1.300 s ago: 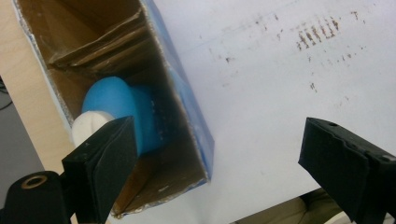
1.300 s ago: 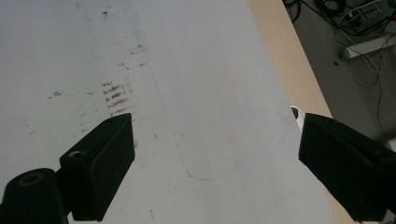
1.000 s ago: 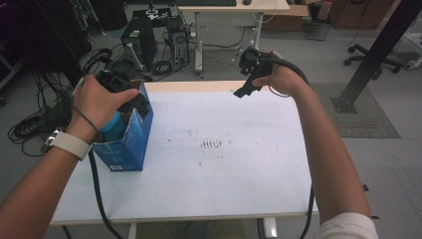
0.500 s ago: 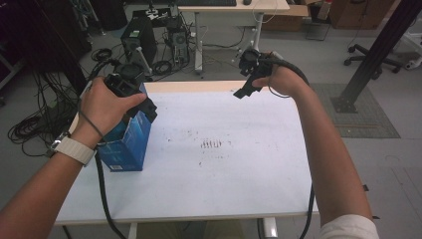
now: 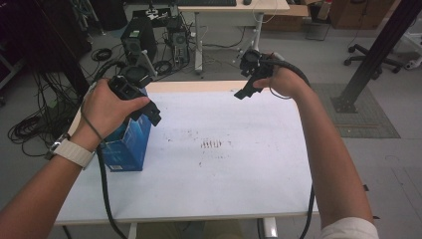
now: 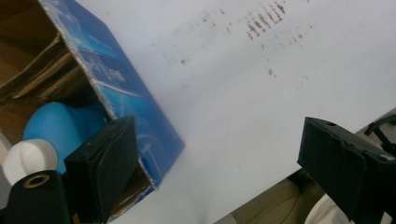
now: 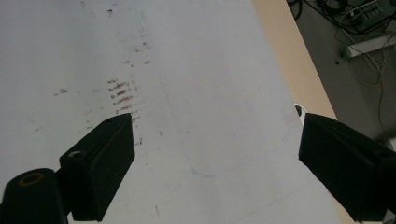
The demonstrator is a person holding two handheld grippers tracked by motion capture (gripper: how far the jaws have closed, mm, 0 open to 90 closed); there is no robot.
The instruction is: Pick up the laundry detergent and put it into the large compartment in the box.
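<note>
A blue cardboard box (image 5: 128,143) stands open-topped at the left of the white table (image 5: 209,174). Inside the box (image 6: 135,107) lies a blue object (image 6: 65,133) with a white round cap (image 6: 28,156). My left gripper (image 5: 144,107) hangs open just above the box's right rim, nothing between its jaws (image 6: 219,168). My right gripper (image 5: 245,92) is held open above the table's far edge, empty, with the bare tabletop (image 7: 205,93) beneath it.
Dark smudge marks (image 5: 213,144) sit mid-table. A faint pencilled outline (image 7: 224,154) is drawn on the surface. Behind the table are computer towers (image 5: 137,37), cables on the floor and a second desk (image 5: 234,7). A black post (image 5: 370,55) stands at the right.
My left gripper has risen from inside the box and shifted right, now over its right rim. The right gripper has stayed put.
</note>
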